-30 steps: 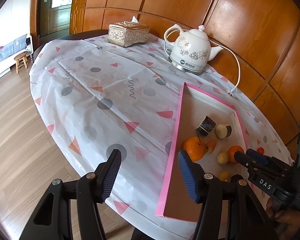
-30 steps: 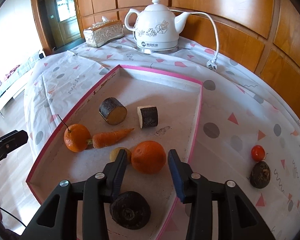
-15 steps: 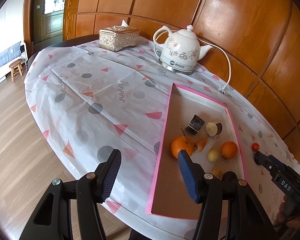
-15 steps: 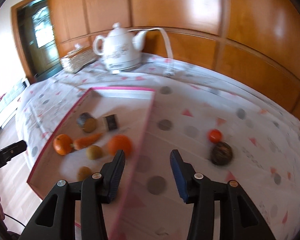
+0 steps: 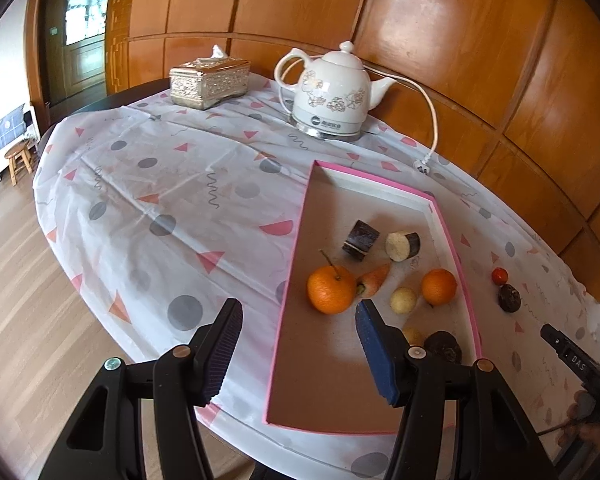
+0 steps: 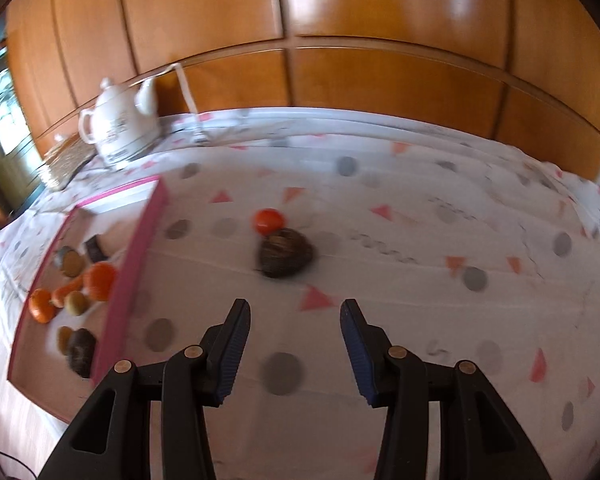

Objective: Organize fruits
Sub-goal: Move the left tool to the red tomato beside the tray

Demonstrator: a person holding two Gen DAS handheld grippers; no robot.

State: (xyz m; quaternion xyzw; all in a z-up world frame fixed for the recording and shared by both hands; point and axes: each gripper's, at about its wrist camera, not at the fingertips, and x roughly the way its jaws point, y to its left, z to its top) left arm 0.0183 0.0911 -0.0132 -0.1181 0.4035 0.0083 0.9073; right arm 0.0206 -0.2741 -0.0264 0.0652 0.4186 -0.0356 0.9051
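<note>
Currently my right gripper [image 6: 294, 346], jaws apart and empty, points at the dark round fruit [image 6: 286, 253] lying outside the pink tray [image 6: 134, 264], touching the small red fruit [image 6: 268, 221] beyond it; left gripper [image 5: 296, 354], also apart, sits farther off.

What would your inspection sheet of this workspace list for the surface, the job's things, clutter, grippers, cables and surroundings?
Surface: table under a patterned tablecloth.
Job's things: pink-rimmed tray holds two oranges, a carrot and other pieces; small red fruit and dark round fruit lie outside on the cloth.
Clutter: kettle, tissue box.
Grippers: left gripper and right gripper open, nothing between the fingers.
Cables: kettle cord, unplugged.
Surroundings: wood panelling, stool.
</note>
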